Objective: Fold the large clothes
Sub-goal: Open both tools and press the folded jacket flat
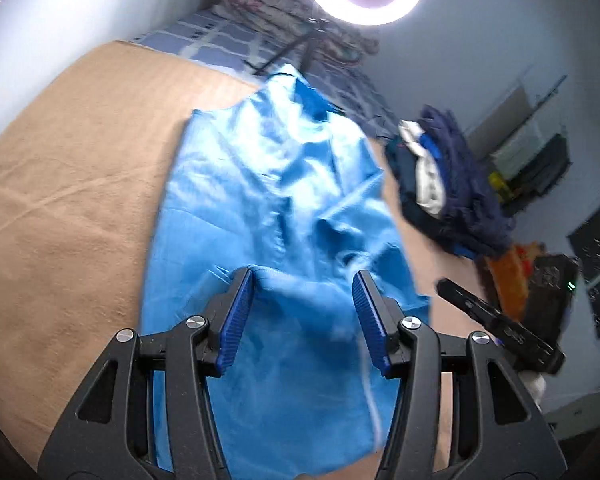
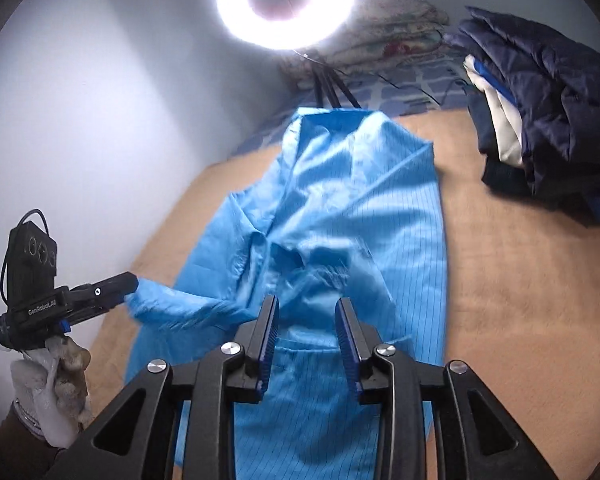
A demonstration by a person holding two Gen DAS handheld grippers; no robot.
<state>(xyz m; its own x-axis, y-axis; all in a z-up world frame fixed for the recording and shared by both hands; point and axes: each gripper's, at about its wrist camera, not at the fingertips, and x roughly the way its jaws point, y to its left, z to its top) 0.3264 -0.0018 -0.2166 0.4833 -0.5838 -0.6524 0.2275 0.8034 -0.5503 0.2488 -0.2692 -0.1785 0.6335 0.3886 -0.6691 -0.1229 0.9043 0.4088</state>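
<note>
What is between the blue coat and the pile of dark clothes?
Only bare tan blanket. The right wrist view shows the blue coat lying flat and the pile of dark clothes off to its right, with nothing in the gap.

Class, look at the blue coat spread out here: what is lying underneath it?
The blue coat lies on a tan blanket, which shows all around its edges. Whatever lies directly beneath the coat's middle is covered by the fabric, so nothing more can be told.

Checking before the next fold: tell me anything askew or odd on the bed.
The blue garment lies rumpled, bunched at its middle instead of flat. The clothes pile beside it looks stacked. Nothing looks spilled or damaged.
</note>
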